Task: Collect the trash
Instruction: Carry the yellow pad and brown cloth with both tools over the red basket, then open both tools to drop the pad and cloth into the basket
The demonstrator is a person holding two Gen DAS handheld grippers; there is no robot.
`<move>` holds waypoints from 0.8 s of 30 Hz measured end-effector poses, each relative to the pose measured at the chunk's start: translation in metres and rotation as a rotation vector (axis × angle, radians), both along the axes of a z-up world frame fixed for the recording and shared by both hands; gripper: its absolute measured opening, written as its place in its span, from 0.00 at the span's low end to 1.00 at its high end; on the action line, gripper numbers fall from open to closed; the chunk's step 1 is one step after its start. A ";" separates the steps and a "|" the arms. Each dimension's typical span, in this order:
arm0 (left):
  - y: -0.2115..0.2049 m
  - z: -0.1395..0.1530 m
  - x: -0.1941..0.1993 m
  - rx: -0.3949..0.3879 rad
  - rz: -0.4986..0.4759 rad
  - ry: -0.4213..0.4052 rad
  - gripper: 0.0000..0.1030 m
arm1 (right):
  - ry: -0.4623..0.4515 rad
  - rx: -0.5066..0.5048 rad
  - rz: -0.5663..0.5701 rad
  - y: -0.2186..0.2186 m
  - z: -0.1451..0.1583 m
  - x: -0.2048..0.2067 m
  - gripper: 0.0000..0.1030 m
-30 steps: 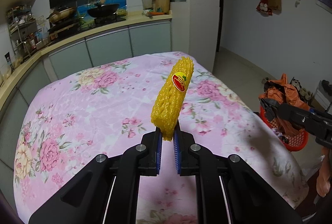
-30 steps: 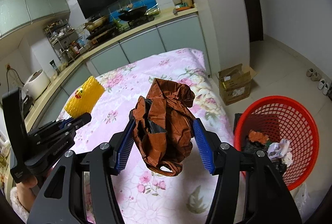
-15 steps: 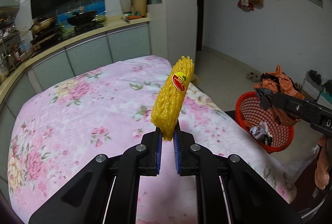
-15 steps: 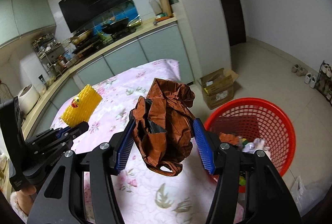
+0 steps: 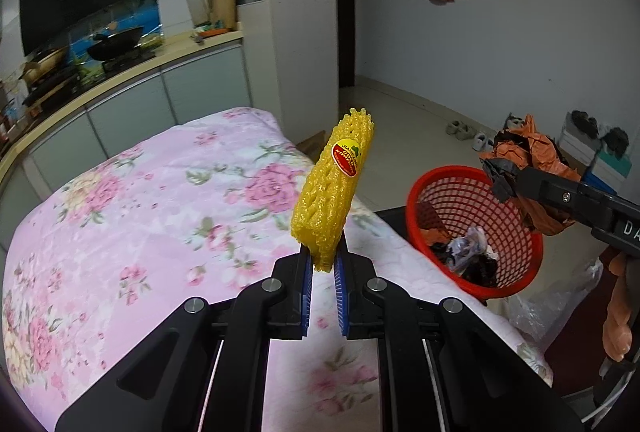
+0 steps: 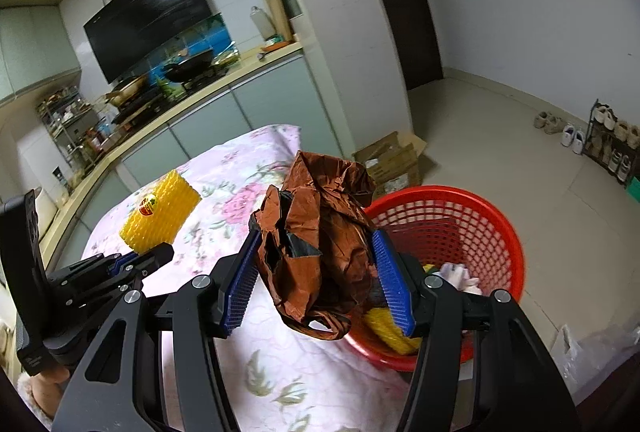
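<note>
My left gripper (image 5: 323, 264) is shut on the bottom edge of a yellow foam fruit net (image 5: 332, 192) with a red sticker, which stands up above the table's right edge. My right gripper (image 6: 316, 272) is shut on a crumpled orange-brown plastic bag (image 6: 320, 232), held above the near rim of the red mesh basket (image 6: 460, 216). In the left wrist view the bag (image 5: 532, 160) hangs over the basket (image 5: 472, 228), which stands on the floor to the right of the table and holds several pieces of trash. The yellow net (image 6: 160, 214) and left gripper (image 6: 136, 260) show at the left of the right wrist view.
A table with a pink floral cloth (image 5: 140, 212) fills the lower left. Behind it runs a kitchen counter (image 5: 120, 72) with a stove and wok. A cardboard box (image 6: 396, 160) sits on the floor by the pillar; shoes (image 6: 568, 128) and a clear plastic bag (image 6: 580, 348) lie near the basket.
Both grippers have swung right toward the basket, each keeping its hold. The basket has come further into both views, and the bag now hangs over its rim.
</note>
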State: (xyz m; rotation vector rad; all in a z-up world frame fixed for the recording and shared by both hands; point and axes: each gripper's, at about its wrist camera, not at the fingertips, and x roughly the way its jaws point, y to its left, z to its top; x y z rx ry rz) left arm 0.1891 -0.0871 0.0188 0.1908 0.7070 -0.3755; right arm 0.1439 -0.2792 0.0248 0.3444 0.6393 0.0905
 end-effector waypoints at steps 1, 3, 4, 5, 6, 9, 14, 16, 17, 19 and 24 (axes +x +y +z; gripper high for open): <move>-0.004 -0.001 0.001 0.002 -0.007 0.002 0.09 | 0.001 -0.002 -0.008 -0.002 0.000 -0.001 0.53; -0.013 -0.003 0.003 0.005 -0.025 0.010 0.09 | 0.004 0.000 -0.029 -0.010 -0.001 -0.003 0.53; -0.017 -0.004 0.003 0.007 -0.032 0.014 0.09 | 0.006 -0.001 -0.036 -0.011 -0.002 -0.004 0.53; -0.021 -0.005 0.004 0.009 -0.039 0.018 0.09 | 0.009 -0.003 -0.050 -0.016 -0.003 -0.005 0.53; -0.026 -0.007 0.005 0.009 -0.048 0.024 0.09 | 0.012 -0.004 -0.058 -0.018 -0.004 -0.006 0.53; -0.038 -0.011 0.009 0.011 -0.073 0.042 0.09 | 0.023 -0.005 -0.093 -0.029 -0.007 -0.010 0.53; -0.060 -0.015 0.015 0.010 -0.118 0.066 0.09 | 0.040 -0.011 -0.141 -0.044 -0.013 -0.013 0.53; -0.072 -0.017 0.019 0.007 -0.140 0.085 0.09 | 0.049 -0.025 -0.155 -0.048 -0.014 -0.010 0.53; -0.077 -0.018 0.022 0.006 -0.152 0.095 0.09 | 0.054 -0.032 -0.159 -0.049 -0.014 -0.010 0.53; -0.089 -0.021 0.026 0.006 -0.174 0.115 0.09 | 0.069 -0.043 -0.170 -0.052 -0.016 -0.005 0.53; -0.121 -0.032 0.032 0.017 -0.230 0.155 0.09 | 0.104 -0.066 -0.179 -0.056 -0.023 0.004 0.53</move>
